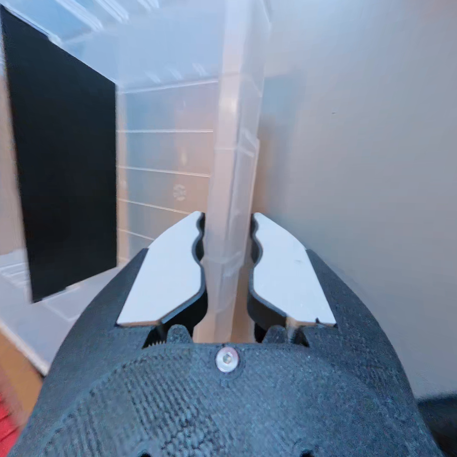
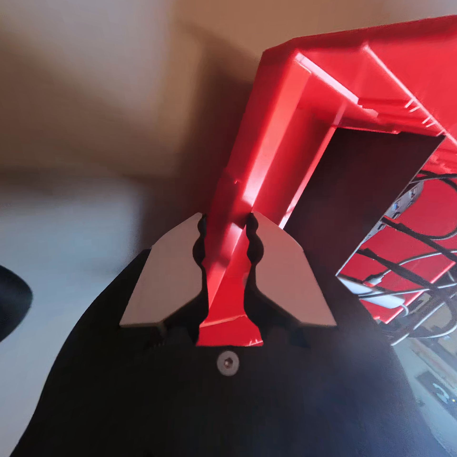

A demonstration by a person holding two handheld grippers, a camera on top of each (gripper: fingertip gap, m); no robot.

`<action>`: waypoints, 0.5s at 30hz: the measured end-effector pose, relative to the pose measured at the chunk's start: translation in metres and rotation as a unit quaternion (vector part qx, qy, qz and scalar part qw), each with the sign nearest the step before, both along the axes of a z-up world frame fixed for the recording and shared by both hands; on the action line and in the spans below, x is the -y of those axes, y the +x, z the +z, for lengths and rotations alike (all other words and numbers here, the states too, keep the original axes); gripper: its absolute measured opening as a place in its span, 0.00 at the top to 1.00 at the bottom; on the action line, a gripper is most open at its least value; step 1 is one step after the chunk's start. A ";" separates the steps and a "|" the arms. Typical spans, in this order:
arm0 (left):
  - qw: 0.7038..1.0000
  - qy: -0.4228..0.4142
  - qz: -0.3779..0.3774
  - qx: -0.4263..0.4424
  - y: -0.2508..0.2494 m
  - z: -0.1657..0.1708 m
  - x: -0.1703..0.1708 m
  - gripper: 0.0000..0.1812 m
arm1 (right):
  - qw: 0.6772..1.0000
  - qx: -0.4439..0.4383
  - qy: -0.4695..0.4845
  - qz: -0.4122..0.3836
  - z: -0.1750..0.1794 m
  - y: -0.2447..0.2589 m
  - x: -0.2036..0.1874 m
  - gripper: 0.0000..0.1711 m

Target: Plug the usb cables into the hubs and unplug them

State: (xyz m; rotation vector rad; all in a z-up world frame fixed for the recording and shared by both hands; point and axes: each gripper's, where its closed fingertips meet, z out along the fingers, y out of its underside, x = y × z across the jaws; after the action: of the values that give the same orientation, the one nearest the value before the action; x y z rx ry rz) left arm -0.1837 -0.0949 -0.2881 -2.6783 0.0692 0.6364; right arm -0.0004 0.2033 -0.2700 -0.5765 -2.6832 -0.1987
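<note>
My left gripper (image 1: 227, 217) is closed around the upright rim of a clear plastic bin (image 1: 230, 148), one finger on each side of the wall. My right gripper (image 2: 226, 218) is closed on the wall of a red plastic bin (image 2: 272, 136), which tilts across the right wrist view. Inside the red bin lie tangled black and white usb cables (image 2: 420, 237), a white hub (image 2: 376, 296) and a grey hub with blue ports (image 2: 403, 205). Both views are blurred by motion.
A black panel (image 1: 64, 160) lies against the clear bin's left side. A plain pale wall (image 1: 358, 173) fills the right of the left wrist view. A dark panel (image 2: 358, 185) lines the inside of the red bin. A wooden surface (image 1: 14, 358) shows at lower left.
</note>
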 end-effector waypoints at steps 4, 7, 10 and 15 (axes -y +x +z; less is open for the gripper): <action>0.998 0.004 -0.037 -0.054 0.000 0.003 -0.009 0.82 | 0.999 -0.036 0.023 0.007 0.002 0.033 0.020 0.82; 0.993 0.012 -0.082 -0.078 0.017 0.004 -0.025 0.82 | 0.996 -0.085 -0.023 -0.006 0.010 0.065 0.044 0.78; 0.986 0.019 -0.140 -0.091 0.043 0.005 -0.051 0.83 | 0.978 -0.108 -0.177 -0.030 0.030 0.107 0.088 0.73; 0.961 0.057 -0.237 -0.128 0.062 0.014 -0.104 0.82 | 0.903 -0.258 -0.317 -0.133 0.078 0.137 0.072 0.74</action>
State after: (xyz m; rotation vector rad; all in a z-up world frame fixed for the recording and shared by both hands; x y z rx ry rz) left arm -0.1219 0.0090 -0.2744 -2.3246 0.6979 0.7886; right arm 0.1368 0.1311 -0.1923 -1.0192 -2.0988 0.6916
